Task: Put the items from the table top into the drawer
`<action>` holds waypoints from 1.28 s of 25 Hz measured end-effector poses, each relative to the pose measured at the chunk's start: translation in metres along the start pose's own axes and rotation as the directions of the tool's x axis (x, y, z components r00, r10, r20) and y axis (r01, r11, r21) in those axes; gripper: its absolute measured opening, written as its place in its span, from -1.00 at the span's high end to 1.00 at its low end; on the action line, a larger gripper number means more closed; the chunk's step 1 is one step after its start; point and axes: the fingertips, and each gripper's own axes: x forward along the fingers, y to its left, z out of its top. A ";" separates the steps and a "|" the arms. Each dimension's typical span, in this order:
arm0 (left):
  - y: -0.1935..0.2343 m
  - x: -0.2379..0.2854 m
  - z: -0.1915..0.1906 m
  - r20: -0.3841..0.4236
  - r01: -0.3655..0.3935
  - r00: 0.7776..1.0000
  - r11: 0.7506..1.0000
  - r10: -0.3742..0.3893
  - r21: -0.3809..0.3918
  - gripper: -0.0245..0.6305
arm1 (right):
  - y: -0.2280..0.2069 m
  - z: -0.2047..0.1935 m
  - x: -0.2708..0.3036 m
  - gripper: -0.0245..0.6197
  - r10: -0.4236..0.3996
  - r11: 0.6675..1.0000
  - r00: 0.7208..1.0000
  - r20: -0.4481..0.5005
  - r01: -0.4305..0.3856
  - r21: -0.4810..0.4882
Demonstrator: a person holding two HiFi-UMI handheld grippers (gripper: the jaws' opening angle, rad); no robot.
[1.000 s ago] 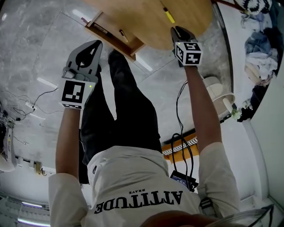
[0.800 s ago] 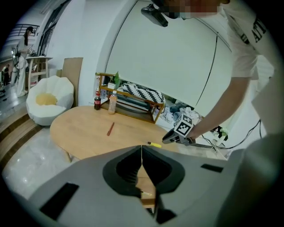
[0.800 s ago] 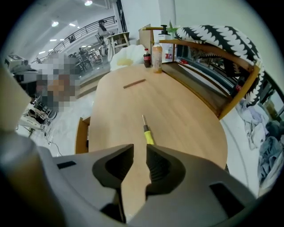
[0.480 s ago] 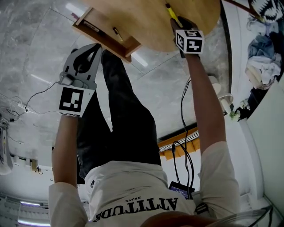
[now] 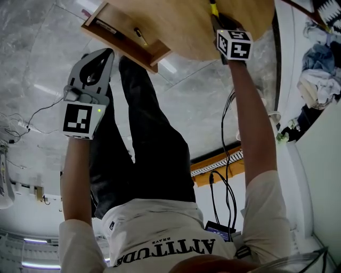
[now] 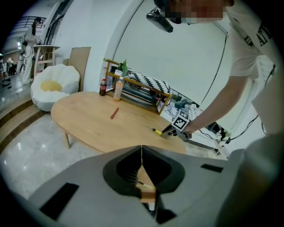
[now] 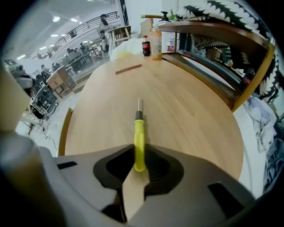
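Note:
A yellow-handled screwdriver (image 7: 139,142) lies on the oval wooden table (image 7: 186,115). My right gripper (image 7: 138,166) points steeply down at it; its jaws have just been closing and now press both sides of the handle. The head view shows this gripper (image 5: 216,20) at the table's near edge with the screwdriver (image 5: 214,8) poking out ahead. My left gripper (image 5: 100,57) is shut and empty, hanging below and left of the open wooden drawer (image 5: 114,32), which holds a pen (image 5: 139,36). A thin red stick (image 6: 114,113) lies farther along the table (image 6: 84,122).
A wooden shelf (image 6: 137,91) with bottles (image 7: 151,43) stands along the table's far side. A white round seat (image 6: 52,84) is beyond the table's end. The person's legs (image 5: 144,138) are under the drawer, and cables (image 5: 224,176) run over the marble floor.
The right gripper has come down over the yellow screwdriver at the table edge. The left gripper has sunk a little beside the drawer, still shut.

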 end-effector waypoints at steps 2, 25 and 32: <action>0.002 0.002 0.002 0.014 -0.005 1.000 1.000 0.004 0.015 0.86 | -0.002 0.001 -0.001 0.67 0.005 1.000 1.000 0.007 -0.005 0.021; 0.057 -0.030 -0.020 0.002 -0.004 1.000 1.000 0.004 0.028 0.86 | 0.132 0.010 -0.006 0.67 0.106 0.994 0.994 0.029 -0.107 0.036; 0.075 -0.044 -0.033 -0.006 0.019 1.000 0.999 -0.019 0.051 0.86 | 0.191 0.017 -0.004 0.67 0.146 0.988 0.989 0.041 -0.147 0.038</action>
